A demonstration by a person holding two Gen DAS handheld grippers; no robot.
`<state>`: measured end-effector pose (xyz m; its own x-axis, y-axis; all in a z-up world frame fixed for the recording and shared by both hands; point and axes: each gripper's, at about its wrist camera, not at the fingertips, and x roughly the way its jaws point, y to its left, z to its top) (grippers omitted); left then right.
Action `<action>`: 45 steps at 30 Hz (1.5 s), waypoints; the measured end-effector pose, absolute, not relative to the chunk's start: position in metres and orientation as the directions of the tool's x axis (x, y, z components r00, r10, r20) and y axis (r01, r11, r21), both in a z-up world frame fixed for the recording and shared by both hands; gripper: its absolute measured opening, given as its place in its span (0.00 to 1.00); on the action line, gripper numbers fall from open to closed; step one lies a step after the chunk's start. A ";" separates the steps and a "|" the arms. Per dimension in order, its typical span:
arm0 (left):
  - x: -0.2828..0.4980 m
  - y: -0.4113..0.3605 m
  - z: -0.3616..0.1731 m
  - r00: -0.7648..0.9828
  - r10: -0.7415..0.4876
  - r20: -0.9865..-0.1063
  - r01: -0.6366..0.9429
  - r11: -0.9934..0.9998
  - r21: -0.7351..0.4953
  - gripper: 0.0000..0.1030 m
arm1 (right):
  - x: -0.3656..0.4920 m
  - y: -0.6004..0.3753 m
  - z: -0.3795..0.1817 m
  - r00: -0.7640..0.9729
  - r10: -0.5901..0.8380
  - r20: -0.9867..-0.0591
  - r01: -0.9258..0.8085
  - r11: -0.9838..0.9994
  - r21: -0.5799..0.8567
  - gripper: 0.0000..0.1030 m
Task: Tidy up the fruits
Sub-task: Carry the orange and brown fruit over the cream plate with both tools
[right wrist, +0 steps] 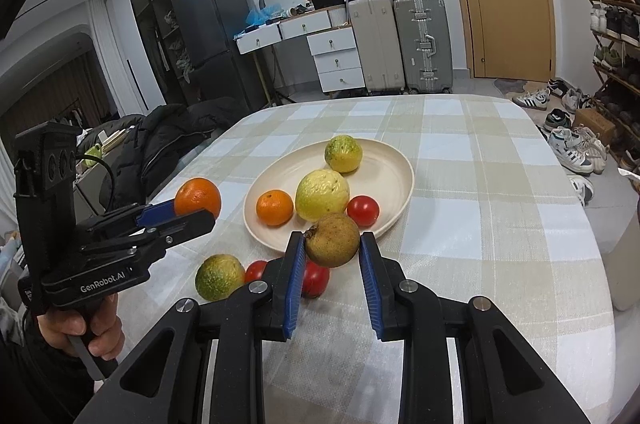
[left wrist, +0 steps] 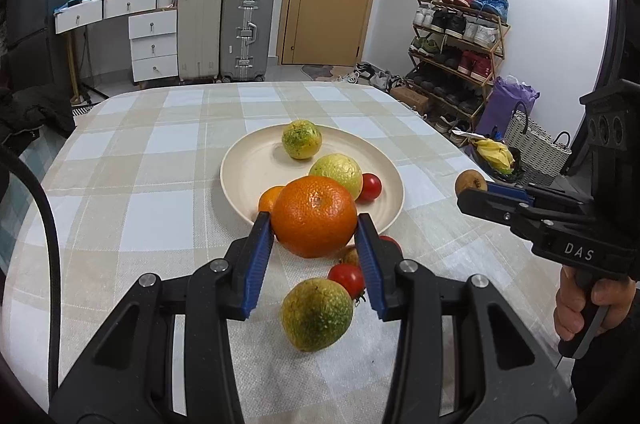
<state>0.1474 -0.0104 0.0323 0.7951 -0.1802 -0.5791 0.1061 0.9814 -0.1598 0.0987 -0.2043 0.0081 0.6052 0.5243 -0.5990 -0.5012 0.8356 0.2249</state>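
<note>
The left gripper [left wrist: 314, 224] pinches a large orange [left wrist: 314, 216] between its blue pads, holding it clear of the table just near of the plate [left wrist: 240, 163]. The right gripper [right wrist: 330, 244] is pressed onto a small brown fruit [right wrist: 332, 240] with a stubby stem end, also lifted, in front of the plate's near rim. Each tool is held by a hand [left wrist: 592, 300] on its handle.

The cream plate sits around the middle of the checked tablecloth [left wrist: 140, 143]. On it lie a green-and-yellow citrus [left wrist: 301, 139] at the far side, a pale yellow-green fruit [left wrist: 336, 171] nearer, a small orange [right wrist: 275, 207] to its left, and a red tomato [left wrist: 370, 187] to its right.

On the cloth, near of the plate, a mottled green citrus [left wrist: 316, 314] lies, with a tomato [left wrist: 347, 279] just beside it on the right. Another tomato [right wrist: 316, 278] shows partly behind the right gripper's left finger.
</note>
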 end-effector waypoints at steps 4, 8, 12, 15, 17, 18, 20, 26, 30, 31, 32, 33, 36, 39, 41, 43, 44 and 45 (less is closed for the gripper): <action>0.153 -0.011 0.031 0.793 -0.176 -0.583 0.103 0.982 -0.156 0.38 | 0.103 -0.203 0.011 0.611 0.526 -0.591 -0.497 0.837 0.229 0.27; 0.165 -0.012 0.030 0.789 -0.176 -0.588 0.097 0.982 -0.164 0.38 | 0.107 -0.201 0.012 0.613 0.526 -0.589 -0.498 0.836 0.229 0.27; 0.174 -0.013 0.028 0.791 -0.172 -0.587 0.101 0.983 -0.152 0.38 | 0.112 -0.197 0.013 0.613 0.524 -0.591 -0.496 0.838 0.228 0.27; 0.180 -0.016 0.027 0.787 -0.173 -0.592 0.103 0.983 -0.151 0.38 | 0.116 -0.194 0.012 0.611 0.522 -0.595 -0.493 0.839 0.231 0.27; 0.186 -0.018 0.024 0.781 -0.170 -0.601 0.101 0.984 -0.146 0.38 | 0.119 -0.193 0.011 0.607 0.522 -0.599 -0.489 0.840 0.237 0.27; 0.189 -0.019 0.022 0.779 -0.168 -0.604 0.101 0.984 -0.144 0.38 | 0.119 -0.192 0.010 0.607 0.522 -0.599 -0.487 0.840 0.239 0.27; 0.196 -0.022 0.018 0.771 -0.163 -0.615 0.100 0.986 -0.136 0.38 | 0.121 -0.191 0.009 0.605 0.521 -0.602 -0.480 0.842 0.246 0.27; 0.212 -0.025 0.008 0.757 -0.155 -0.635 0.094 0.987 -0.130 0.38 | 0.129 -0.187 0.005 0.614 0.510 -0.602 -0.467 0.850 0.242 0.27; 0.220 -0.025 0.001 0.743 -0.155 -0.651 0.095 0.987 -0.127 0.38 | 0.135 -0.185 -0.002 0.603 0.511 -0.613 -0.462 0.850 0.253 0.27; 0.222 -0.026 -0.001 0.741 -0.155 -0.654 0.097 0.988 -0.124 0.38 | 0.135 -0.185 -0.003 0.602 0.508 -0.615 -0.460 0.851 0.253 0.27; 0.223 -0.027 -0.003 0.737 -0.154 -0.658 0.100 0.988 -0.120 0.38 | 0.136 -0.185 -0.004 0.600 0.508 -0.618 -0.460 0.851 0.253 0.27; 0.225 -0.028 -0.004 0.733 -0.154 -0.662 0.101 0.988 -0.118 0.38 | 0.137 -0.184 -0.006 0.598 0.508 -0.620 -0.459 0.851 0.254 0.27; 0.229 -0.030 -0.008 0.724 -0.155 -0.673 0.105 0.988 -0.114 0.38 | 0.139 -0.182 -0.010 0.590 0.506 -0.629 -0.461 0.851 0.252 0.27; 0.233 -0.031 -0.013 0.712 -0.158 -0.684 0.111 0.987 -0.112 0.38 | 0.142 -0.180 -0.013 0.584 0.505 -0.636 -0.462 0.851 0.251 0.27; 0.235 -0.032 -0.017 0.707 -0.154 -0.690 0.113 0.988 -0.105 0.38 | 0.144 -0.179 -0.016 0.580 0.503 -0.640 -0.461 0.851 0.251 0.27; 0.235 -0.033 -0.018 0.710 -0.149 -0.689 0.115 0.989 -0.095 0.38 | 0.146 -0.178 -0.017 0.576 0.502 -0.646 -0.462 0.851 0.250 0.27; 0.236 -0.034 -0.018 0.708 -0.148 -0.691 0.116 0.989 -0.093 0.38 | 0.147 -0.177 -0.019 0.572 0.502 -0.649 -0.462 0.851 0.250 0.27; 0.237 -0.034 -0.019 0.705 -0.149 -0.693 0.117 0.989 -0.093 0.38 | 0.149 -0.177 -0.020 0.570 0.501 -0.651 -0.463 0.851 0.250 0.27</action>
<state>0.2372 -0.0337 -0.0186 0.7055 -0.1486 -0.6930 0.1168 0.9888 -0.0931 0.1494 -0.1771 -0.0196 0.5698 0.5015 -0.6511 -0.4626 0.8505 0.2503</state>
